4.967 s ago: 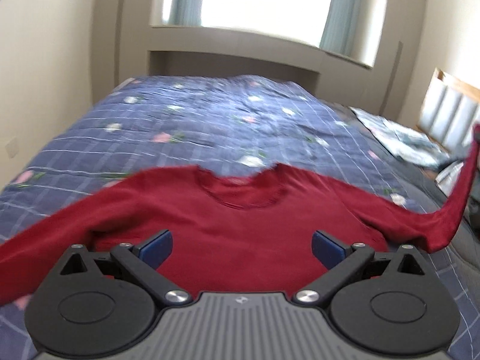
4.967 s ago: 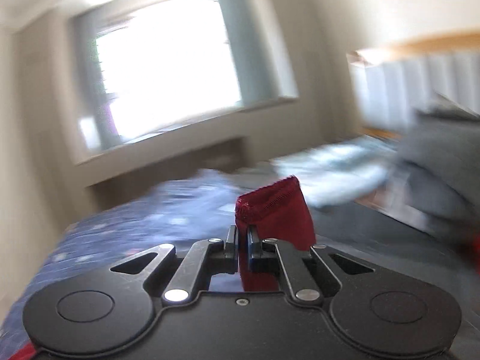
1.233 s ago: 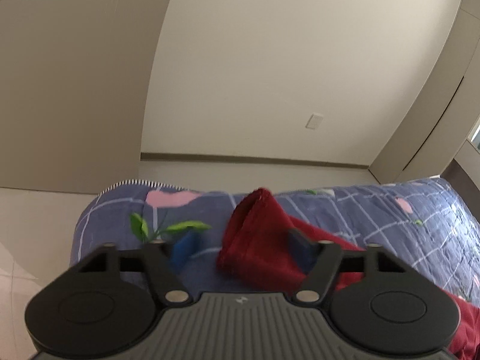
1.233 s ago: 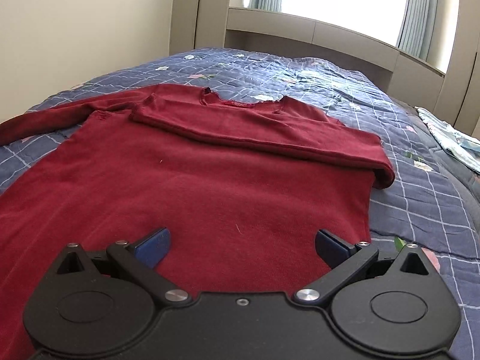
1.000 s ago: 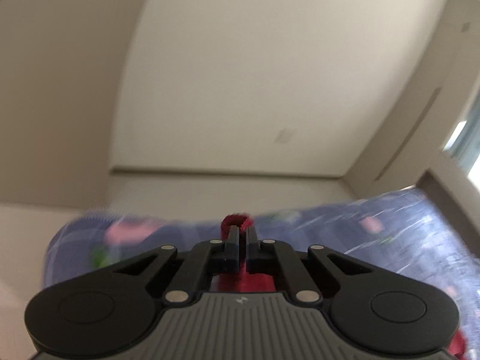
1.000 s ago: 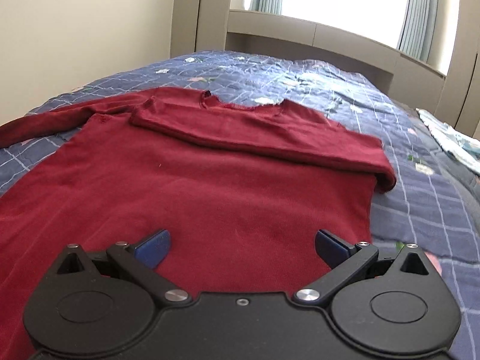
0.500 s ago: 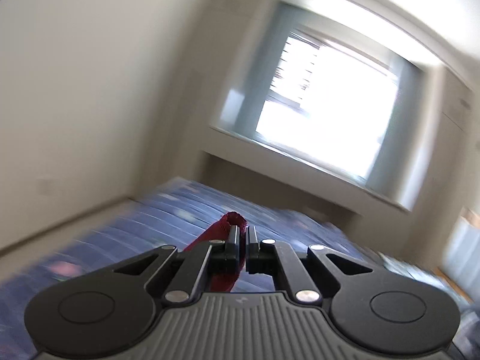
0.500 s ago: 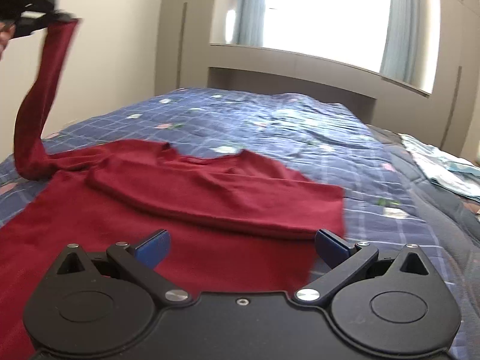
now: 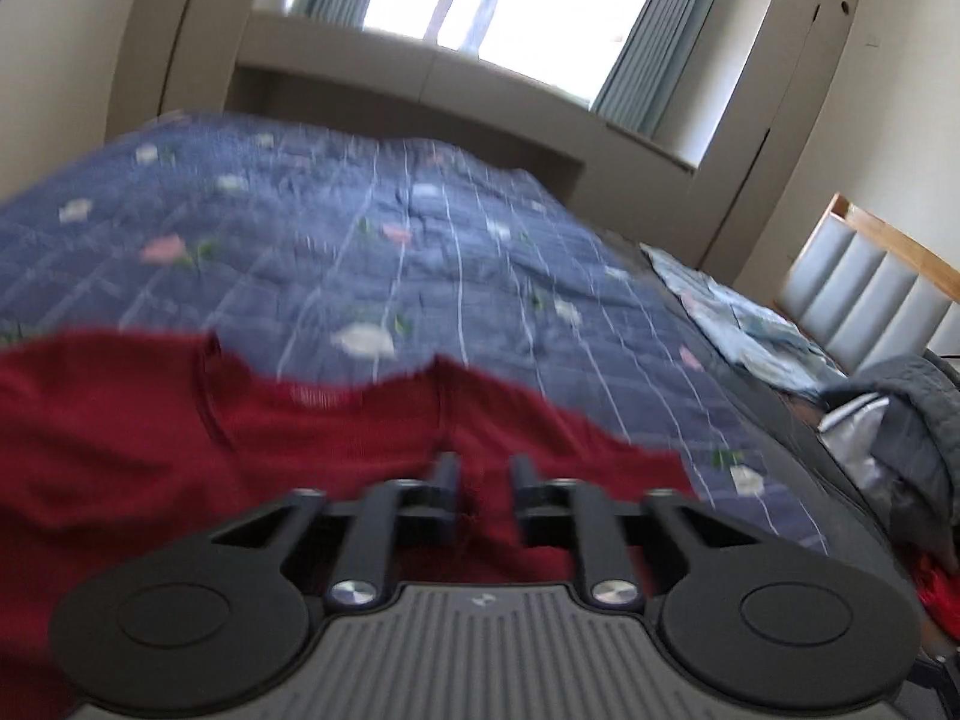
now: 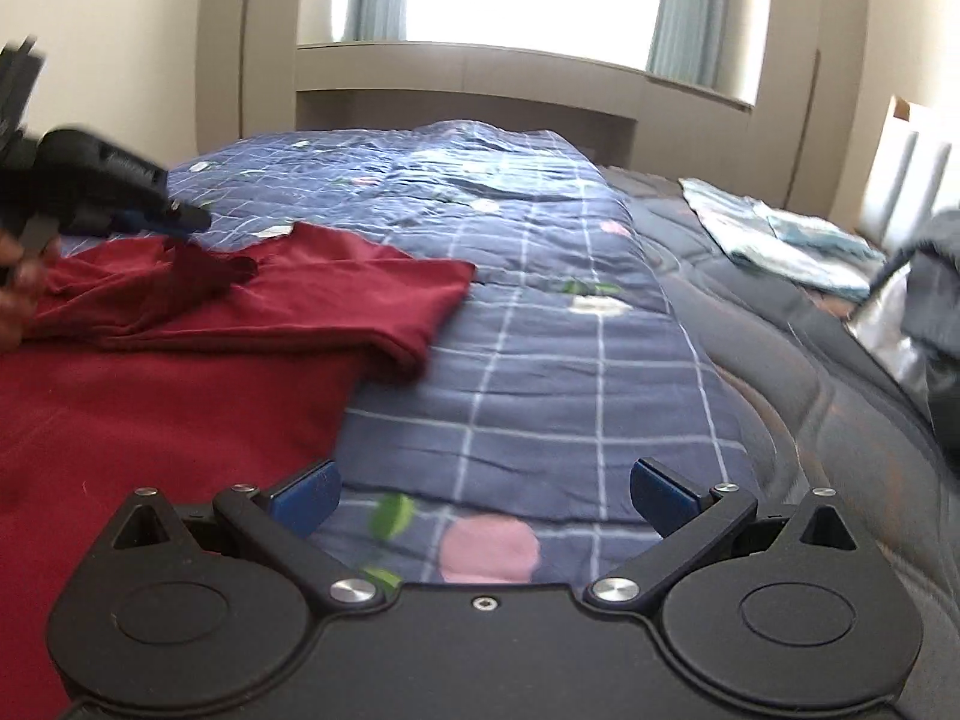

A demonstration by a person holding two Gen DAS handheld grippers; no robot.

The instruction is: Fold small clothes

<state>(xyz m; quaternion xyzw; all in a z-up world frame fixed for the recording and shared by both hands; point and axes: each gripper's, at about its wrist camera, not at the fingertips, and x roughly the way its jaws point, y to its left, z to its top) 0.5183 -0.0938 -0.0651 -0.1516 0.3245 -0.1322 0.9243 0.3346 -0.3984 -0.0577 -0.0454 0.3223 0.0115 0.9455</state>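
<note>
On the bed (image 10: 540, 372), the soft, light sweater (image 10: 180, 372) drapes; take hems. Left gripper (image 9: 483, 480) pinches its sleeve; right gripper (image 10: 483, 495) is spread.

No readable text, label, brand name or number appeared in either view. Nothing legible showed ahead of either tool.

Left gripper (image 9: 483, 495) jaws slightly parted, red sweater (image 9: 180, 438) between, on quilt (image 9: 360, 228).
</note>
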